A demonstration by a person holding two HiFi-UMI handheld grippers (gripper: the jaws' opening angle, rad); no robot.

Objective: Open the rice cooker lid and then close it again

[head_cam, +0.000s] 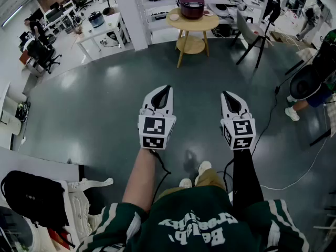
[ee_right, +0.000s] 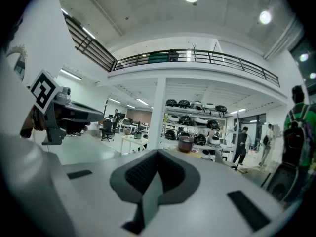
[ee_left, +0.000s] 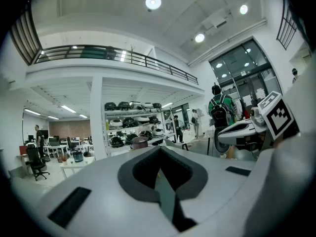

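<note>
Rice cooker (head_cam: pixel 191 6), dark red with its lid down, stands on a round wooden table (head_cam: pixel 183 25) at the far side of the grey floor (head_cam: pixel 94 104), well apart from both grippers. A small white dish (head_cam: pixel 174 17) lies just beside it on the tabletop. In the head view the left gripper (head_cam: pixel 164 94) and the right gripper (head_cam: pixel 231 102) are held side by side at about the same height, in front of the person's green shirt (head_cam: pixel 197 222), and both point toward the table. The left gripper's (ee_left: pixel 160 154) jaws are pressed together with only a thin seam between them and nothing in their grasp; far beyond its tips the cooker (ee_left: pixel 139 142) shows in front of shelves (ee_left: pixel 132 125) stacked with other cookers. The right gripper's (ee_right: pixel 159 158) jaws are likewise closed on nothing, and the cooker (ee_right: pixel 186 143) sits small in the distance past them. A white desk (head_cam: pixel 102 29) stands to the left of the table, and a black bag (head_cam: pixel 31 196) rests on a white chair (head_cam: pixel 84 201) near the person's left side.
</note>
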